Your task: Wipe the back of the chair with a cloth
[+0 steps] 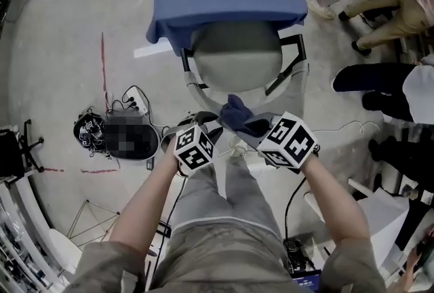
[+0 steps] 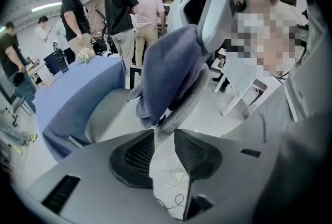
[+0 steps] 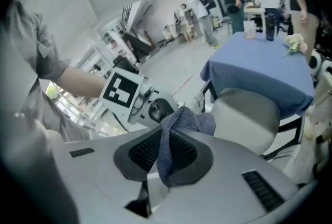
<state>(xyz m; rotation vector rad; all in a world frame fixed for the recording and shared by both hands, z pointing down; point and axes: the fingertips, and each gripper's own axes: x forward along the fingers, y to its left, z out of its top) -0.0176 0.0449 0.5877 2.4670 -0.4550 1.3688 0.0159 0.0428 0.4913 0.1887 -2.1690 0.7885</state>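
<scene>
Both jaw pairs are clenched on the cloth [image 1: 237, 115]. The right gripper [image 3: 166, 137] pinches a fold between its pads, and the left gripper [image 2: 165, 135] nips an edge at its tips. The cloth is bunched between them at the top of the chair [image 1: 234, 57] back. We'd pull it taut, press flat, then sweep downward.
</scene>
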